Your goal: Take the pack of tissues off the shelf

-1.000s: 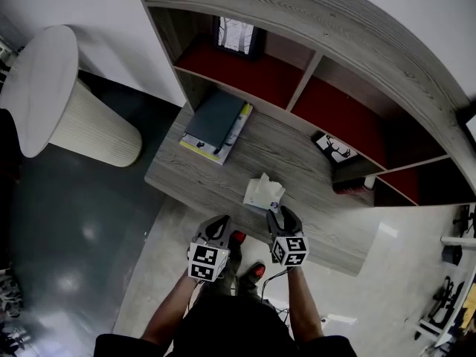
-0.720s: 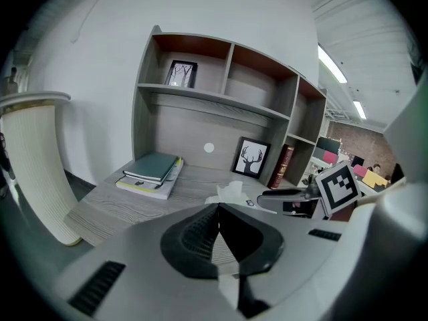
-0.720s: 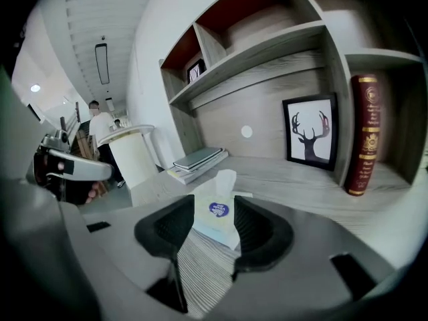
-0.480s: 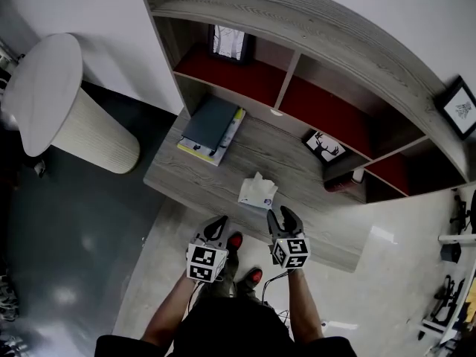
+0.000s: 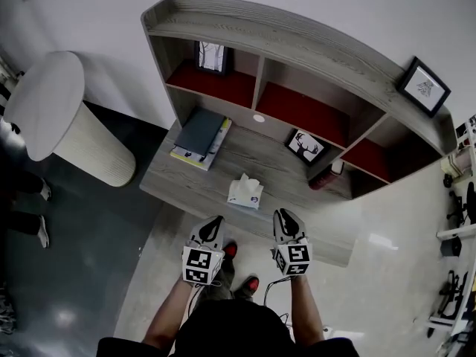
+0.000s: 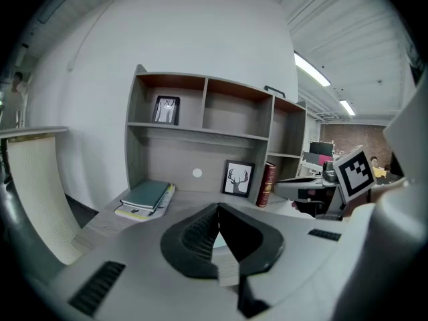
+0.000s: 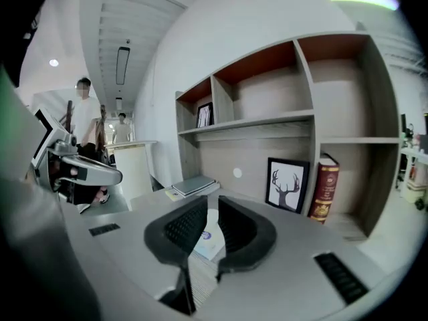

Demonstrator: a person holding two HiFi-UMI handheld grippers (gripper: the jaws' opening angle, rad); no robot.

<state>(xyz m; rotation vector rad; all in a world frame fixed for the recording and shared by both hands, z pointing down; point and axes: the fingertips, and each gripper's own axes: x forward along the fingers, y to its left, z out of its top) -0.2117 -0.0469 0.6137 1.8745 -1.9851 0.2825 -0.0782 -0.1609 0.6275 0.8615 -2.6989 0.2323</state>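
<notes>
Grey and black, the left claw point(image 5: 214, 222) is pressed together. The right claw point(image 5: 286, 216) has just been closing to a thin gap, with nothing in it. Further out, the pack of tissues point(image 5: 245, 193) lies on the desk point(image 5: 249, 151), apart from both. Open one claw wide first, then pinch its sides.

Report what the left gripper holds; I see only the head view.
Observer: Nothing. The left gripper is shut, its jaws meeting on empty air.
Operator: Check the right one.
Observer: The right gripper is empty too. Its jaws have just been closing, and a narrow gap remains with nothing between them. The tissue pack shows through that gap, lying on the desk beyond.
</notes>
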